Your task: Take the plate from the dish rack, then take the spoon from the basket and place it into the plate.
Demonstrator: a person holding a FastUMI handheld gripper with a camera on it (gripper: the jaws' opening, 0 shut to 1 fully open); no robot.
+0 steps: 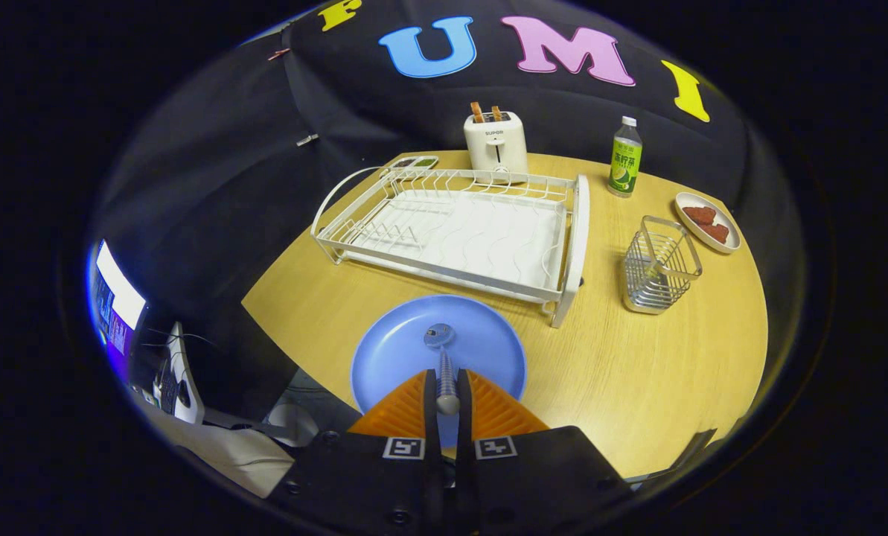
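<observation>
Two fingers of the gripper (447,387) are pressing together on the handle of the spoon (444,365), holding it with its bowl pointing toward twelve o'clock over the blue plate (399,350). The plate is lying flat on the counter (637,372), just ahead of the fingers. Beyond it, at twelve o'clock, the white dish rack (458,231) is standing without dishes. At two o'clock from the plate, the wire basket (659,264) is sitting beside the rack.
</observation>
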